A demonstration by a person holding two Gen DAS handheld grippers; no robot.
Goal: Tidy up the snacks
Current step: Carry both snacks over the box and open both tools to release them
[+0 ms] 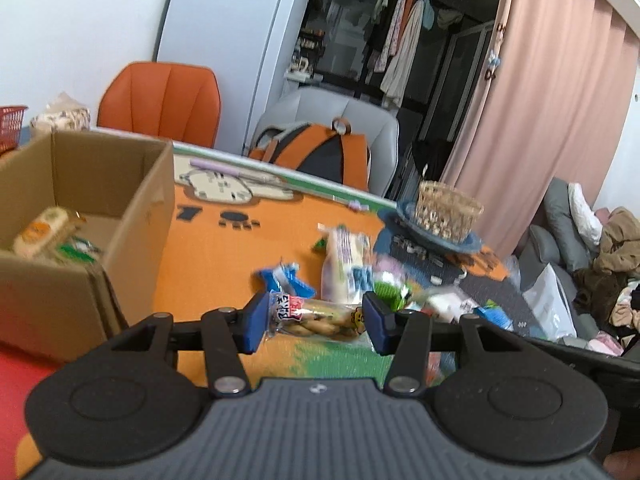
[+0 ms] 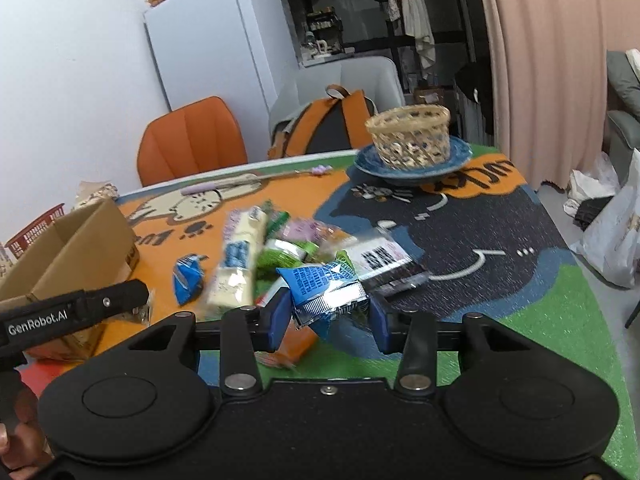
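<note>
The worktop carries an open cardboard box at left and a loose snack pile at centre. The left claw is clamped across a twisted-biscuit packet; the right claw pinches a blue foil sachet. Both packs are light, crinkly and slippery; grip mid-body, gently, since the contents are probably brittle.

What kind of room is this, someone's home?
Most likely a lived-in home, perhaps a small flat: clothes on a rail behind a pink curtain, a white fridge, and a table with a cartoon cat mat strewn with snacks.
</note>
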